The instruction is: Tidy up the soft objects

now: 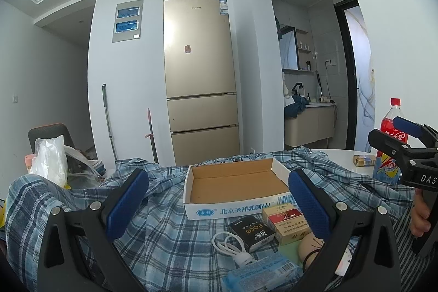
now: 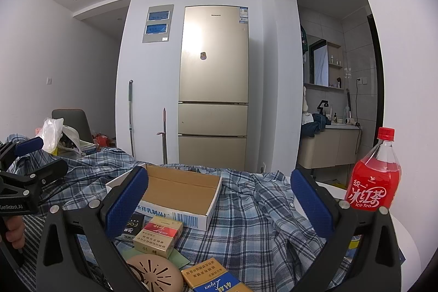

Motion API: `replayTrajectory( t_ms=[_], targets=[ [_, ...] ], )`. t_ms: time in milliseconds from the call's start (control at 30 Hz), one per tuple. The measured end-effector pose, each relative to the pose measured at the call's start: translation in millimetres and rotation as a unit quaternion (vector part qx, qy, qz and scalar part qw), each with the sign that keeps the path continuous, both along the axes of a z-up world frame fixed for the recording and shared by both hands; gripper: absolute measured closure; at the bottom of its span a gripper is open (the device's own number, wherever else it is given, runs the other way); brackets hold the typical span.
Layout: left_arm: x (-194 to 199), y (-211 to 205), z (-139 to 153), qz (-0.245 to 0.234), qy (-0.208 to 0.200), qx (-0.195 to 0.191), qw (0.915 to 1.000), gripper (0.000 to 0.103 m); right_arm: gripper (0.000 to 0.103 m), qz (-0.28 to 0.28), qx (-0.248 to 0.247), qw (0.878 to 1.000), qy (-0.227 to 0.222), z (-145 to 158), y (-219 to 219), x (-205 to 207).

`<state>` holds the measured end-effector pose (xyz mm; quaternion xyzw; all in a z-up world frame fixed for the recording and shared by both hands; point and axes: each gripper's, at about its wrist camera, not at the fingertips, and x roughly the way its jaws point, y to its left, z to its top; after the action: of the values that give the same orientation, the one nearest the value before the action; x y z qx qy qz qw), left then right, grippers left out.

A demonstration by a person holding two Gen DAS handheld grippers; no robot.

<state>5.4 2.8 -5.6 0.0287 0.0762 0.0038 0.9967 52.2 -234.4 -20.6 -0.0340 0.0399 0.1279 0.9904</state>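
Right now both grippers hover above the table, nothing held. Left gripper (image 1: 218,205) has its fingers wide apart, and the right gripper (image 2: 219,205) is the same, fingers spread and empty. A hand (image 1: 420,212) grips the right handle at the frame edge.

Task's thing, as I read it: the blue plaid shirt (image 2: 246,218), spread rumpled across the table under everything. A shallow cardboard box (image 1: 235,184) sits on top of it, empty inside. In front of the box, small stuff lies on the cloth: a black pack (image 1: 250,231), a red-and-tan cigarette pack (image 1: 284,220), a coiled white cable (image 1: 232,245), a blue tissue pack (image 1: 262,272) and a round tan item (image 2: 153,274).

Handling judgement: shirt is light, limp, no stiffness, will drape and drag whatever rests on it. Pulling it as it lies would likely tip the box and scatter the packs. Tissue pack also soft, squashy, slick wrapper. Best hold on the shirt looks like a raised fold or the bunched edge right of the box (image 2: 273,182), clear of clutter. The red ice tea bottle (image 2: 375,182) stands just beside that edge, so a tug could topple it.
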Motion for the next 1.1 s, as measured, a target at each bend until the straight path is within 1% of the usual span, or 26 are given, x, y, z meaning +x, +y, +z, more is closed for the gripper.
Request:
replayTrajectory(
  t_ms=[400,567,800,1100],
  targets=[
    [0.5,0.7,0.6,0.000,0.000,-0.001,1.0000,0.000,0.000,0.000,0.000,1.000,0.000,-0.1,0.7,0.0],
    [-2.5,-0.8,1.9,-0.002,-0.008,-0.002,1.0000,0.000,0.000,0.000,-0.001,1.000,0.000,-0.3,0.4,-0.3],
    [-4.8,-4.1,4.6,0.003,-0.013,0.007,0.9999,0.000,0.000,0.000,-0.001,1.000,0.000,0.0,1.0,0.0],
    [0.5,-2.1,3.9,0.005,0.000,0.002,1.0000,0.000,0.000,-0.001,-0.001,1.000,0.002,-0.4,1.1,0.2]
  ],
)
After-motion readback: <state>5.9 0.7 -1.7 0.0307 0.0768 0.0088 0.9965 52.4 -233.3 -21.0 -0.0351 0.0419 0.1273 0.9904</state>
